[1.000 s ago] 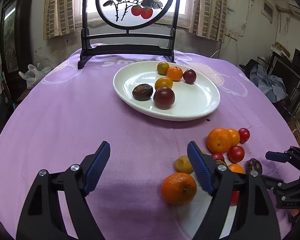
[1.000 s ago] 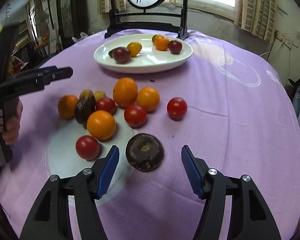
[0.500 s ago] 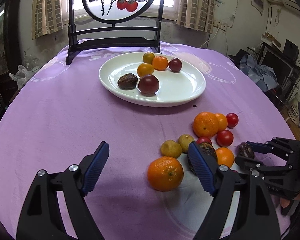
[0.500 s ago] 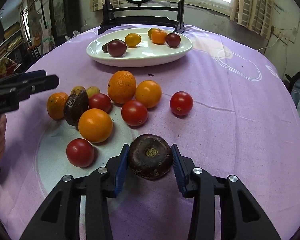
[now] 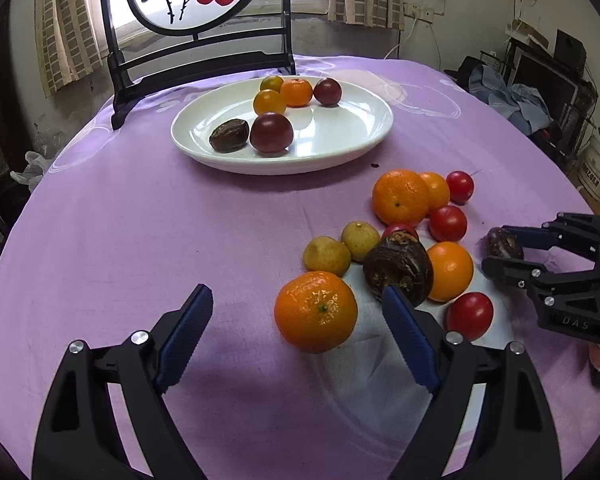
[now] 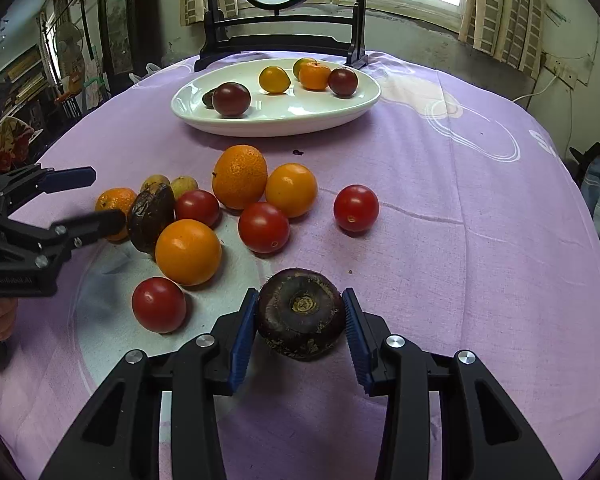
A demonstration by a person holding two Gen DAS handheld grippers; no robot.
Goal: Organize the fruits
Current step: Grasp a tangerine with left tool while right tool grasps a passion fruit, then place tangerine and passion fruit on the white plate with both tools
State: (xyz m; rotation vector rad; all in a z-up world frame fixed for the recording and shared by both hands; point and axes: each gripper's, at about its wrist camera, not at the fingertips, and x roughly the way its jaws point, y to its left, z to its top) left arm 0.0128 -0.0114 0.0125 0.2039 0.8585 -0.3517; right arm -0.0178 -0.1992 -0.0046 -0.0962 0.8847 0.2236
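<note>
Now dark round fruit (image 6: 301,314) pinched between right gripper (image 6: 300,330) jaws

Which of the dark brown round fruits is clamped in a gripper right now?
The dark fruit with its stem scar facing the camera, between the right gripper pads. The wrinkled dark fruit in the pile and the brown one on the plate lie free.
</note>
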